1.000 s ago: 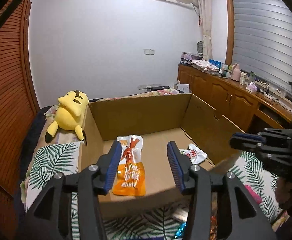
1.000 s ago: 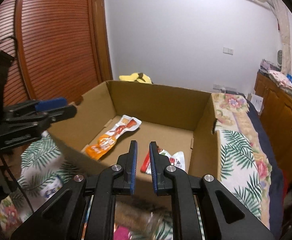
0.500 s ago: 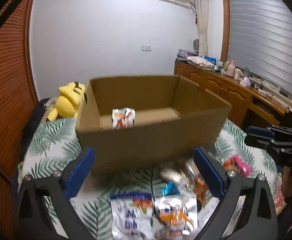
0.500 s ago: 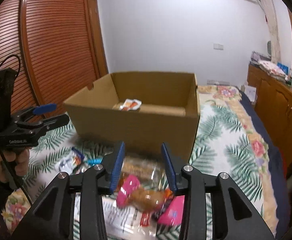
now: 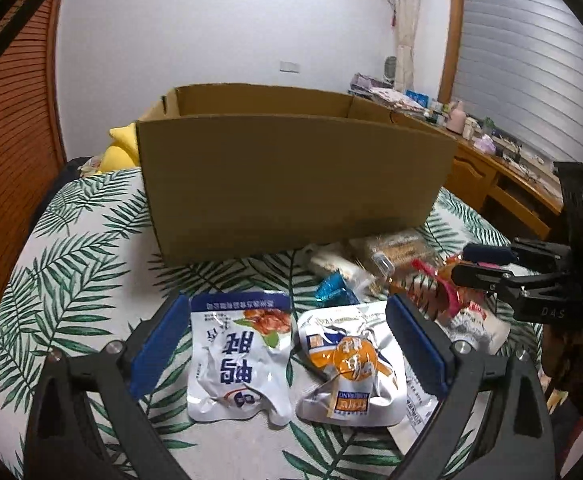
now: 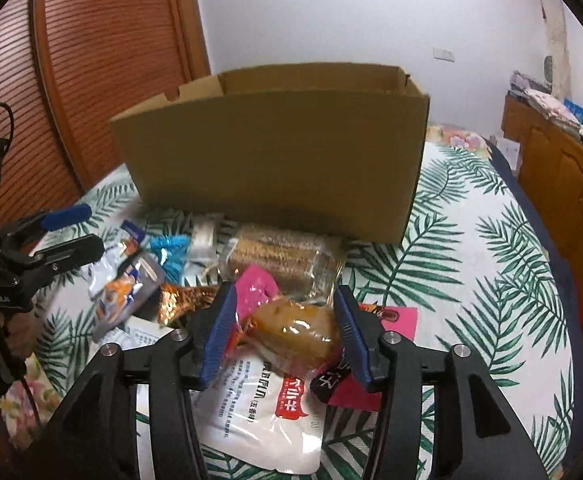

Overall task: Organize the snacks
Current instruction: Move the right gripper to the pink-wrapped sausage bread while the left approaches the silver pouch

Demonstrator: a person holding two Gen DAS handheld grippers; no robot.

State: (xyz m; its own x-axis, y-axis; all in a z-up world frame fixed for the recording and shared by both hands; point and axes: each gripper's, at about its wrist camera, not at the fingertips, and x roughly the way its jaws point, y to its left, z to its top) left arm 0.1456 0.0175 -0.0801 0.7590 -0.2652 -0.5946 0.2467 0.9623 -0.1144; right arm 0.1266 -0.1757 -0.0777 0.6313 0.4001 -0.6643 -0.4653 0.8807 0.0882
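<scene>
An open cardboard box point(image 5: 291, 184) point(image 6: 275, 152) stands on the leaf-print bed cover, with a pile of snacks in front of it. My left gripper point(image 5: 289, 340) is wide open low over two white pouches, one with blue lettering point(image 5: 239, 352) and one with an orange label point(image 5: 351, 364); its pads touch neither. My right gripper point(image 6: 285, 332) has its jaws opening around a clear-wrapped brown snack point(image 6: 295, 332) that lies on a white pouch point(image 6: 267, 404) beside a pink packet point(image 6: 257, 290). Each gripper shows in the other's view, the left gripper point(image 6: 63, 232) and the right gripper point(image 5: 487, 264).
A clear pack of biscuits point(image 6: 283, 256) and a blue wrapper point(image 5: 335, 292) lie close to the box front. A yellow plush toy point(image 5: 119, 152) sits behind the box at left. Wooden cabinets point(image 5: 491, 184) run along the right; a slatted wooden door point(image 6: 91, 80) is at left.
Both grippers dropped from over the box's inside to the snack pile in front of it. The left gripper opened wide. The right gripper went from shut to partly open.
</scene>
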